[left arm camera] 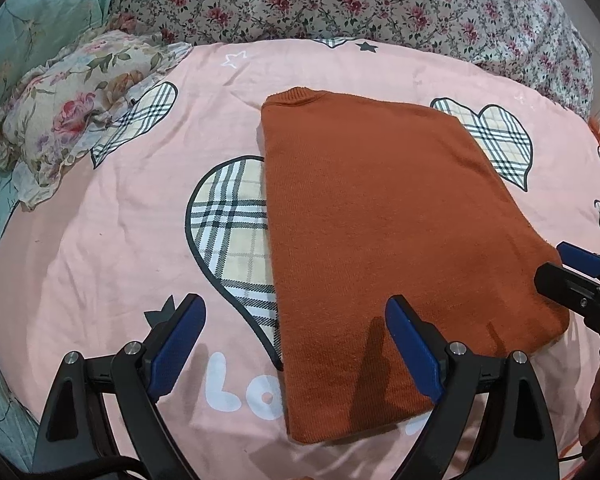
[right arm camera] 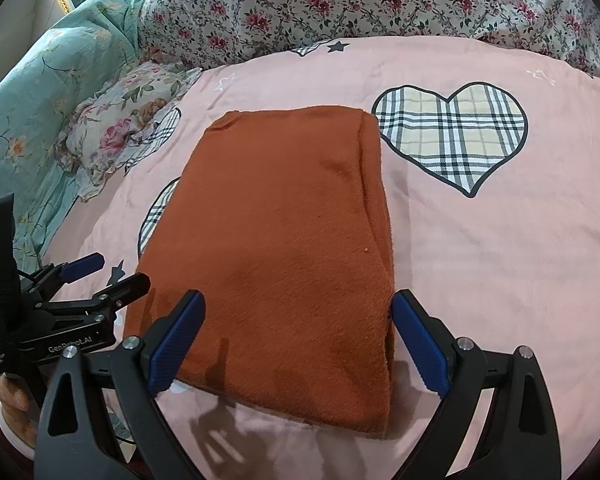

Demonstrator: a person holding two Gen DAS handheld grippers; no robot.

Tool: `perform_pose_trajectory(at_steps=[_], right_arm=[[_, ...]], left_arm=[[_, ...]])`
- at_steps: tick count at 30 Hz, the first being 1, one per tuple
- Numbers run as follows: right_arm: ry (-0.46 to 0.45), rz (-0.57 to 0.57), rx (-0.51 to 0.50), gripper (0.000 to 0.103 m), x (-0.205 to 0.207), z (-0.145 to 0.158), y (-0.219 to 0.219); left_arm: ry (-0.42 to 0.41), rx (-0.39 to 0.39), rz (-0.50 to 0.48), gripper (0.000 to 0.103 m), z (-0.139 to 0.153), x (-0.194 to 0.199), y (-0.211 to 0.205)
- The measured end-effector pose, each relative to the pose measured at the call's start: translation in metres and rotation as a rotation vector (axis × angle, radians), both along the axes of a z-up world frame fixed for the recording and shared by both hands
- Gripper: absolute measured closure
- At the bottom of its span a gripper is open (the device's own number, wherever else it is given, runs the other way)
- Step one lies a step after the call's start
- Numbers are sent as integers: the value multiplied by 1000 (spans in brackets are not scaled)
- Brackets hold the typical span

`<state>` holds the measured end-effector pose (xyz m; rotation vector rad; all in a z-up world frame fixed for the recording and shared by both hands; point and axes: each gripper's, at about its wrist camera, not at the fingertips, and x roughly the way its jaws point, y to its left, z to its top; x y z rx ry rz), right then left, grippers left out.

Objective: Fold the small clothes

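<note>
— Where does the sweater lie?

— On the bed, on the pink heart-print cover, already folded into a long narrow panel. Its long axis runs away from both cameras, collar end far, hem end near.

— And the fingers?

— Both pairs are spread wide and hold nothing. The left gripper hovers over the near left corner of the hem — its right finger above the cloth, its left finger out over the bare cover. The right gripper straddles the near right part of the hem, one finger over the cloth, the other just past the thick folded edge.

— Which is nearer?

— Neither, really; they sit side by side at the same near end, well short of the collar.

— So the next move?

— My guess: each takes a near corner, and the hem is carried forward along that long axis to the collar. Whether the fingers touch the fabric yet, I cannot tell.
</note>
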<state>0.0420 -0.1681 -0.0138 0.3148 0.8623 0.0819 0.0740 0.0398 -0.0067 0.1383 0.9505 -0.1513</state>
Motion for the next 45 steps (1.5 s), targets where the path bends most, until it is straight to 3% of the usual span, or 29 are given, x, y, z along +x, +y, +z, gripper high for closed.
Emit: perform_pose_trajectory(at_steps=[45], right_arm=[[2, -26, -25, 6, 5, 3, -6]], left_arm=[[-13, 6, -10, 9, 4, 4, -6]])
